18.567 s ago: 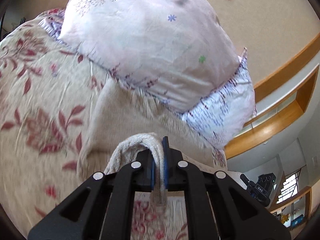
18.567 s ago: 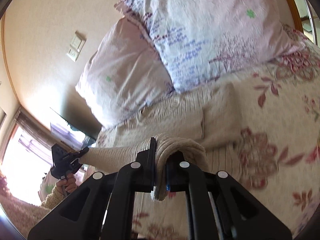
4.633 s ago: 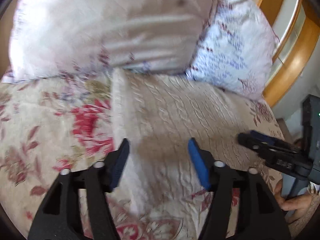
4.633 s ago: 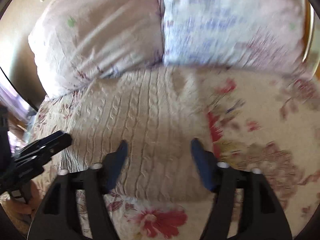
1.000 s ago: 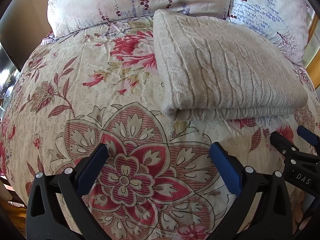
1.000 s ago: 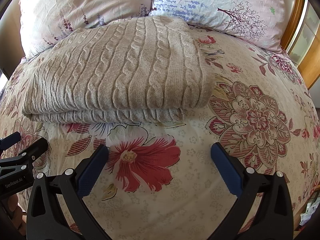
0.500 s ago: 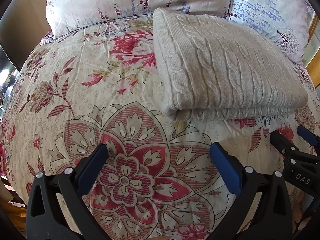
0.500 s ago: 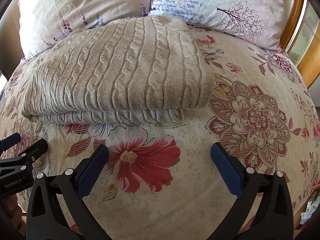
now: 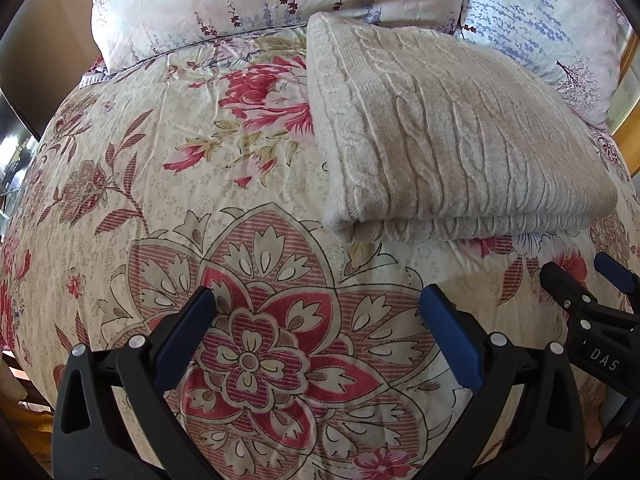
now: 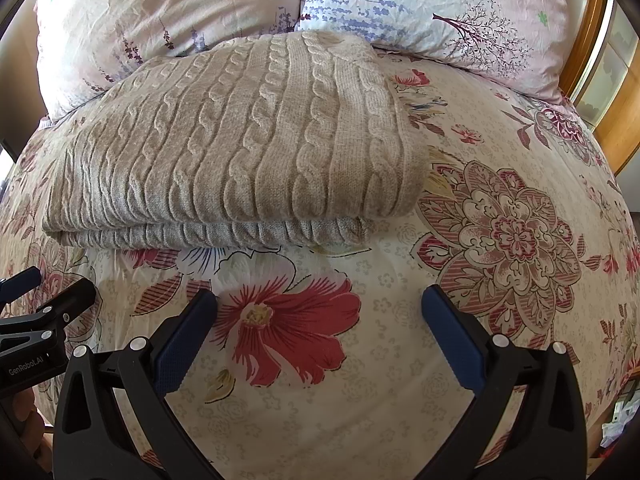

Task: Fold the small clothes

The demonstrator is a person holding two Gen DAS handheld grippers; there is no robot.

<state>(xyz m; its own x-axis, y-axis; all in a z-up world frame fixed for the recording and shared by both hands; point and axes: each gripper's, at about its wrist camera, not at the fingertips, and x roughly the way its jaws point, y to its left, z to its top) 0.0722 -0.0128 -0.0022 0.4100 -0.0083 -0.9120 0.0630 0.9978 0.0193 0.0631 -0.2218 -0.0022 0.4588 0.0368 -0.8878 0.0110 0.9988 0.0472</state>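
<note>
A beige cable-knit sweater [image 9: 448,136] lies folded into a flat rectangle on the floral bedspread [image 9: 160,184], its far edge against the pillows. It also shows in the right wrist view [image 10: 240,136]. My left gripper [image 9: 318,300] is open and empty, held over the bedspread short of the sweater's near left corner. My right gripper [image 10: 318,300] is open and empty, short of the sweater's near right edge. The right gripper also shows at the left wrist view's right edge [image 9: 580,280]; the left gripper shows at the right wrist view's left edge [image 10: 44,292].
Two pale floral pillows [image 10: 160,12] [image 10: 440,12] lean at the head of the bed behind the sweater. A wooden frame [image 10: 600,60] runs along the right side. The bedspread [image 10: 500,240] spreads around the sweater on all near sides.
Over the last second nothing has visibly moved. Earlier both grippers were shut on the sweater; they have since let go and pulled back, leaving it folded.
</note>
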